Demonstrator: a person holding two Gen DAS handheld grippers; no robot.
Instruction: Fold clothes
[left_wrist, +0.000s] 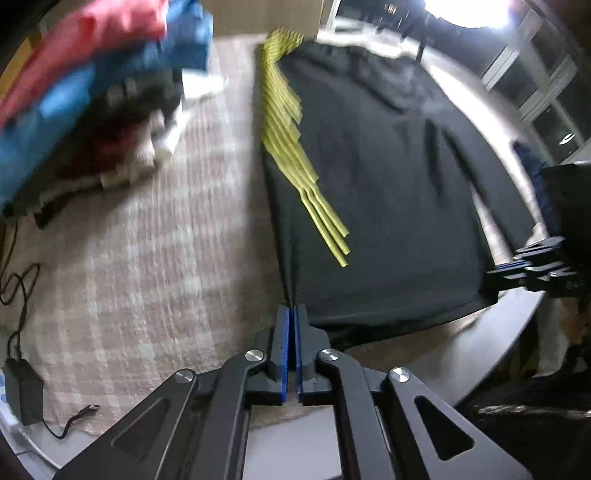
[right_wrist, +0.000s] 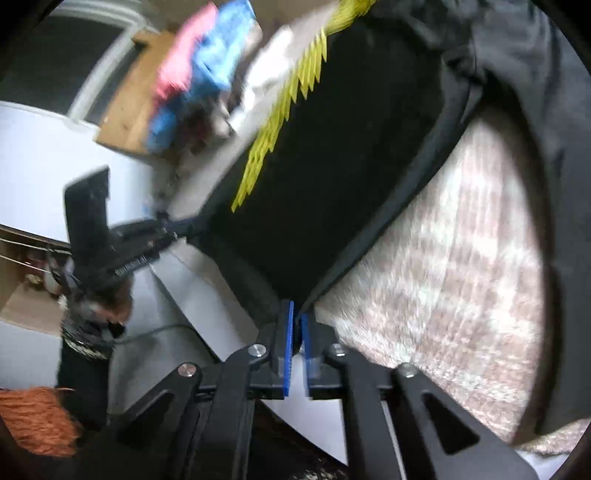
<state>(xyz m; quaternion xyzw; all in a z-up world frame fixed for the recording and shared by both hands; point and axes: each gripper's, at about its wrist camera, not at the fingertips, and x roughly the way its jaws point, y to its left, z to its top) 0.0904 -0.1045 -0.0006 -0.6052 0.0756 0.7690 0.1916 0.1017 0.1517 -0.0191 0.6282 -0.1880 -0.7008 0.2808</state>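
Black soft-knit top with yellow stripe print (left_wrist: 369, 166) lies spread on the checked beige cloth (left_wrist: 147, 240) covering the bench. Left view: my left gripper (left_wrist: 293, 314) has its blue-padded fingers (left_wrist: 283, 332) pinched tight on the hem corner; fabric pulls taut, limp, light. Right view: my right gripper (right_wrist: 297, 321) fingers nearly closed on the opposite hem corner. I judge corners the sound hold; the middle would sag.

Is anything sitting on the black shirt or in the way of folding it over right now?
Nothing visible lies on the black shirt. The left gripper and right gripper each pinch a bottom corner. The clothes pile sits apart on the checked cloth, to the shirt's left in the left wrist view.
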